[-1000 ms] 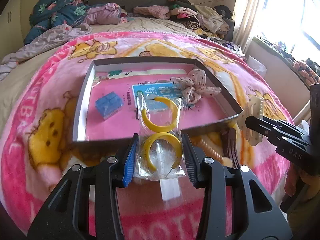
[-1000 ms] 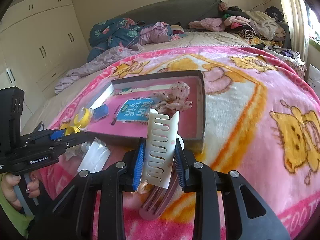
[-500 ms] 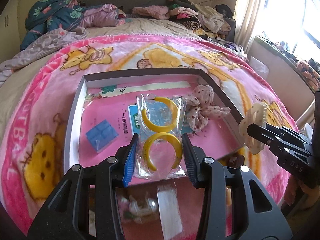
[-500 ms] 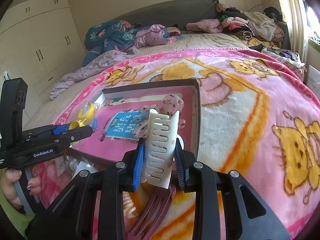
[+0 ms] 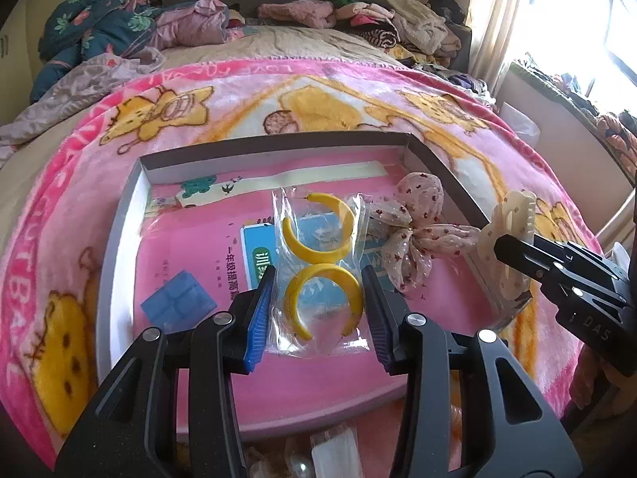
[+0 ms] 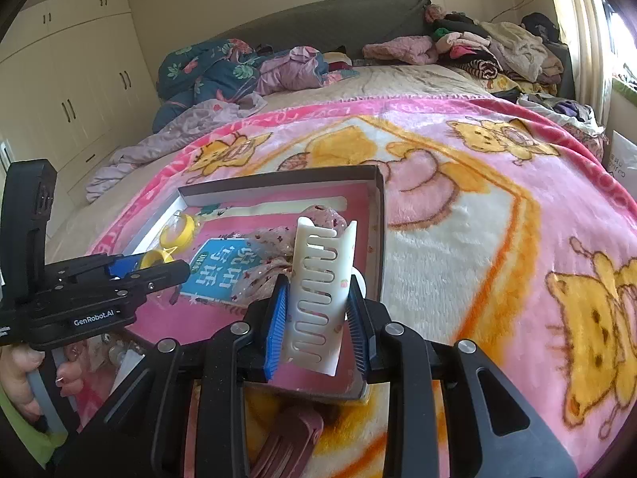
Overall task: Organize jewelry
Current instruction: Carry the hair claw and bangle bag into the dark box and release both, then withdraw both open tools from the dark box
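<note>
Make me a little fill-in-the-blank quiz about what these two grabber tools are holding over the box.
The left gripper holds a clear bag of two ____ hoop earrings.
The right gripper grips a ____ hair claw clip.
Inside the box, left of the booklet, lies a small ____ case.

Answers: yellow; white; blue

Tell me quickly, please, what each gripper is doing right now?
Left gripper: closed on the clear bag of yellow hoop earrings, above the box.
Right gripper: closed on the cream hair claw clip.
</note>
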Action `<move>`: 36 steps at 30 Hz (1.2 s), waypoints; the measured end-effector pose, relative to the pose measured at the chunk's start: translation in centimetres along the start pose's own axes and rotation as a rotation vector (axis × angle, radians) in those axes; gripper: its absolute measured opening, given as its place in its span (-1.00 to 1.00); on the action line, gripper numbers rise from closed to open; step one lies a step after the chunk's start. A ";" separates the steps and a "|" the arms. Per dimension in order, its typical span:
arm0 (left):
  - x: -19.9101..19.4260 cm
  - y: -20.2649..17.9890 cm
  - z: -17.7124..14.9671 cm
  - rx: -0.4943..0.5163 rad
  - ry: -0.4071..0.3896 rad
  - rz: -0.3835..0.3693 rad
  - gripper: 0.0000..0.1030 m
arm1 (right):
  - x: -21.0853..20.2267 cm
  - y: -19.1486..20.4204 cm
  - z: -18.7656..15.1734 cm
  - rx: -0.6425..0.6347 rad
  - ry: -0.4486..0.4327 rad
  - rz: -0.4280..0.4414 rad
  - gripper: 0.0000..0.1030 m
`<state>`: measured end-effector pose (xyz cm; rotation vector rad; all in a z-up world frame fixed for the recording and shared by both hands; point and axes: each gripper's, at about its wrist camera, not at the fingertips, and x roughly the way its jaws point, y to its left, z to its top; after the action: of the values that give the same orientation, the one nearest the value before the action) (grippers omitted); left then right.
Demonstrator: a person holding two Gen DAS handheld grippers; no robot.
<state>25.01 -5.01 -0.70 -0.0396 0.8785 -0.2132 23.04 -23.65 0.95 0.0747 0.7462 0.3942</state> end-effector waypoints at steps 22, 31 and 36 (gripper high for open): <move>0.2 0.7 -0.6 -0.027 -0.004 0.003 0.09 | 1.7 -0.2 -0.7 0.020 0.060 -0.009 -0.15; -2.4 1.4 -1.1 -0.061 -0.043 0.015 0.43 | -0.6 0.3 -1.2 0.028 0.033 0.008 0.12; -4.3 2.2 -1.5 -0.089 -0.064 0.030 0.49 | -2.0 0.6 -1.5 0.026 0.018 0.009 0.26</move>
<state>21.56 -1.87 1.31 -0.1155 0.8244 -0.1434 20.50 -23.94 1.28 0.0989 0.7691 0.3938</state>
